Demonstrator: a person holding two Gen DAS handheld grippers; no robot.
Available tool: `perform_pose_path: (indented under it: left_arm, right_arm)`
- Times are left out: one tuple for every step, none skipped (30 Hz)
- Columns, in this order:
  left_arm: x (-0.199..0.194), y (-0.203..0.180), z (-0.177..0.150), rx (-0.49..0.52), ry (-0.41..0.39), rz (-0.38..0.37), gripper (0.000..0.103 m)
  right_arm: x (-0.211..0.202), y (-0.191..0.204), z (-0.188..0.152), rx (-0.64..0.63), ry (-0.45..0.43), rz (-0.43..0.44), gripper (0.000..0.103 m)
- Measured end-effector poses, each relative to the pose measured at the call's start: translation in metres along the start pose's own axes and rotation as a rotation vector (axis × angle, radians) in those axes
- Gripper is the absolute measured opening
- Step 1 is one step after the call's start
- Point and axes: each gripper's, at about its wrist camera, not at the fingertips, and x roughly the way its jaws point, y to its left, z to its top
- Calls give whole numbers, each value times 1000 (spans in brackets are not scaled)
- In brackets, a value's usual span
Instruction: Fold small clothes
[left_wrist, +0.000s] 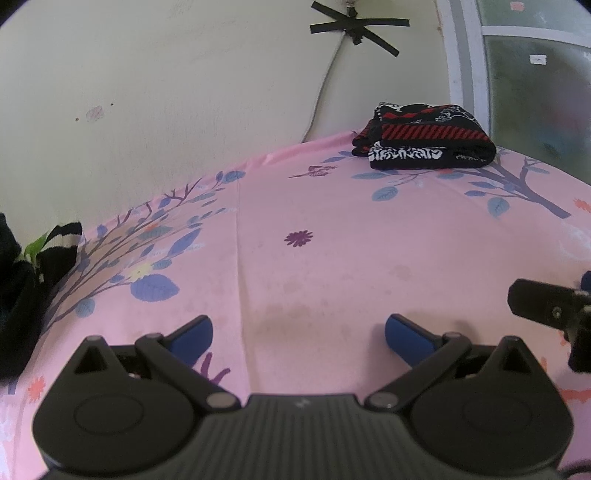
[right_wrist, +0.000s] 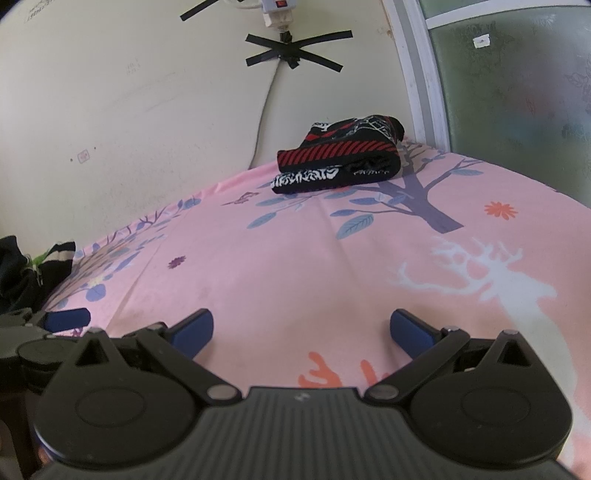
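Observation:
A folded stack of small black garments (left_wrist: 424, 138) with red stripes and white print lies at the far edge of the pink sheet (left_wrist: 332, 251), near the wall; the right wrist view shows the same stack (right_wrist: 343, 158). A loose heap of dark clothes (left_wrist: 22, 288) with a green and white trim sits at the left edge, and this heap (right_wrist: 26, 273) also shows in the right wrist view. My left gripper (left_wrist: 299, 332) hovers open over bare sheet, nothing between its blue pads. My right gripper (right_wrist: 301, 328) is open too, beside it, over the pink sheet (right_wrist: 295, 258).
A cream wall (left_wrist: 184, 92) rises behind the bed, with a cable taped in a black cross (left_wrist: 354, 27). A white-framed frosted window (left_wrist: 535, 92) stands at the back right. Part of the right gripper (left_wrist: 550, 310) shows at the right edge of the left wrist view.

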Motion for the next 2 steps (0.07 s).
perform_pose_path:
  left_arm:
    - [0,0,0,4,-2,0,103]
    - [0,-1,0,8,-3,-1,103]
  right_arm:
    - [0,0,0,-1,0,0,97]
    - [-1,1,0,0,-1,0,97]
